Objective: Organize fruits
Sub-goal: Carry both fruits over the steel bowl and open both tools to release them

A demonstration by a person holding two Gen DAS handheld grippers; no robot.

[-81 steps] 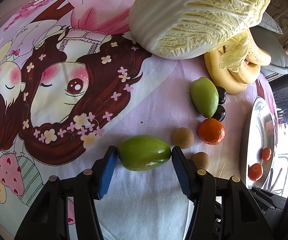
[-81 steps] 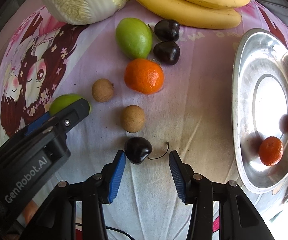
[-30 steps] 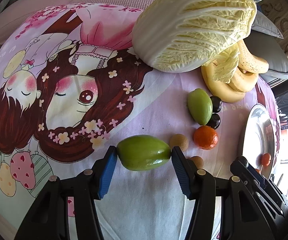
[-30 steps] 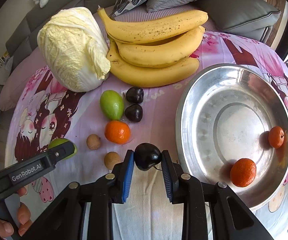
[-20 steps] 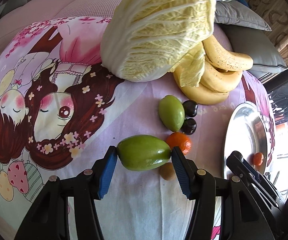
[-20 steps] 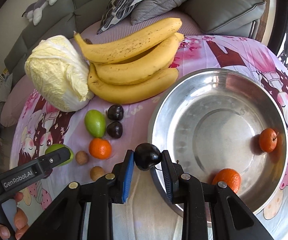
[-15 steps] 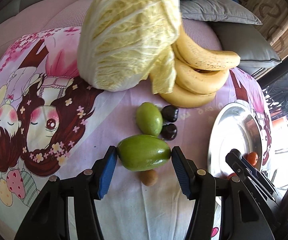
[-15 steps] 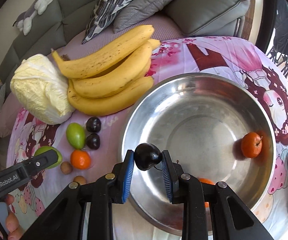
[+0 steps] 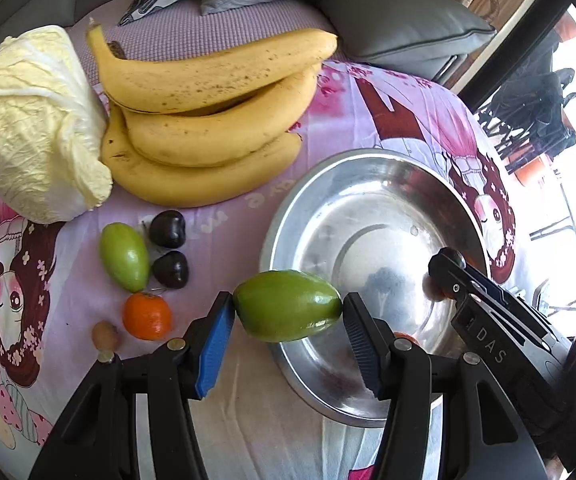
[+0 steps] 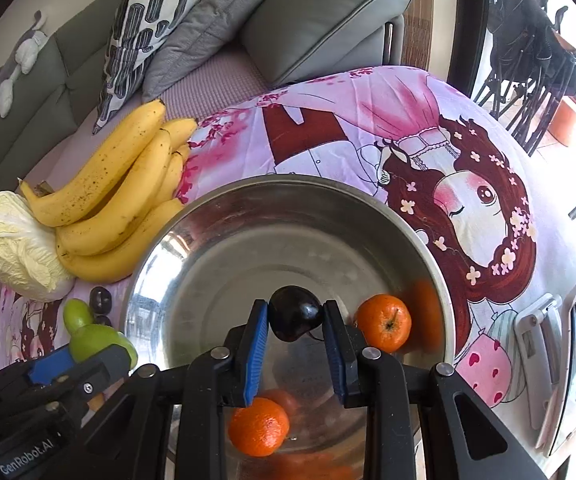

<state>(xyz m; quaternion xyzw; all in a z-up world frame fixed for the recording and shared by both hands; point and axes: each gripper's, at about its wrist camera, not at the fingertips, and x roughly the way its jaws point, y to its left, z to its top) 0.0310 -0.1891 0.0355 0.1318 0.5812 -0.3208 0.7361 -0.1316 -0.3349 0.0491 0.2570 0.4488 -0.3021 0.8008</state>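
Fruits everywhere on this cartoon-print cloth [image 9: 400,112], and two of them are up in the air! The left gripper [image 9: 288,322] is pinching a green mango [image 9: 287,311] end to end between its blue pads, holding it right over the near rim of the steel bowl [image 9: 368,168]. Over on the other side, the right gripper [image 10: 296,332] is clamped on a dark cherry [image 10: 295,313], and it hangs above the inside of the bowl [image 10: 247,216], stem trailing out underneath. Down in the bowl sit two mandarins: one [image 10: 384,323] just right of the cherry, near the bowl's right wall, and another [image 10: 258,426] lower down, partly behind the gripper's fingers. From the left wrist view the right gripper [image 9: 448,268] pokes in over the bowl from the right. On the cloth left of the bowl there's a tidy cluster: a second green mango [image 9: 124,257], two more cherries [image 9: 167,229] [image 9: 170,270] just beside it, a mandarin [image 9: 147,317] below them, and a small brown longan [image 9: 105,335] peeking out by the gripper's frame. Behind all that, a bunch of bananas [image 9: 207,120] lies against a napa cabbage [image 9: 31,128], touching it at the stem end. Grey cushions [image 10: 320,20] line the sofa at the back.
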